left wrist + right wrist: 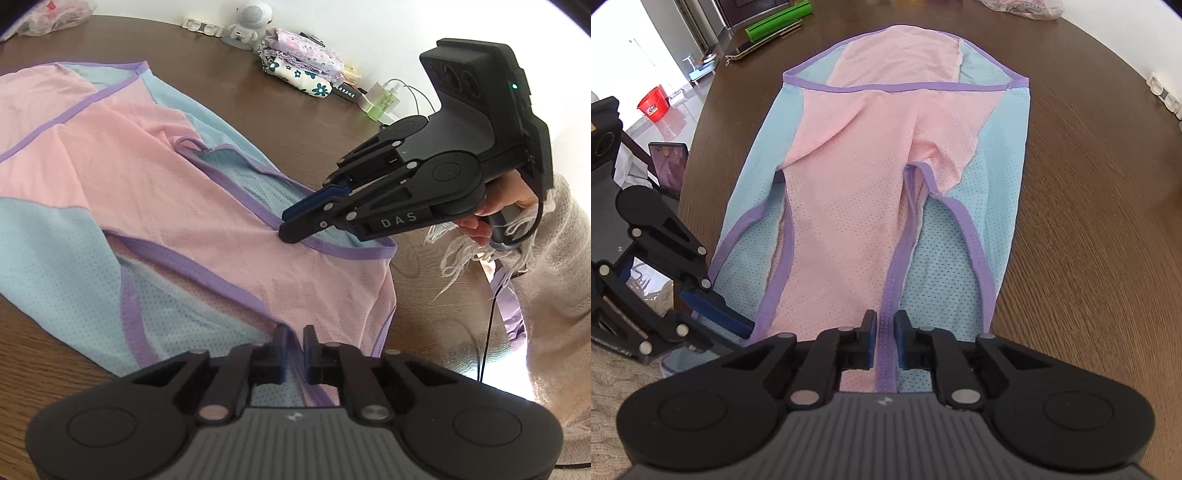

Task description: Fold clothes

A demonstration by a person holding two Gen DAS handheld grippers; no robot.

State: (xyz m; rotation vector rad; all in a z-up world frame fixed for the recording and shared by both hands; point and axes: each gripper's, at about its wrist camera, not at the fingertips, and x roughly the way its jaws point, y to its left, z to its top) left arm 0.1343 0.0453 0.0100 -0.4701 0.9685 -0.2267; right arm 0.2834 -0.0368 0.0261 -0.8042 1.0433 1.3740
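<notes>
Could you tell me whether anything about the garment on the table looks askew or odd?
Only slightly: the pink and blue mesh garment is not flat. A pink fold bunches near its middle, and one purple-trimmed edge curls there. I see no damage or spill on the wooden table.

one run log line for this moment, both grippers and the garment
left gripper: shut on garment hem | right gripper: shut on purple trim | garment: flat on table
</notes>
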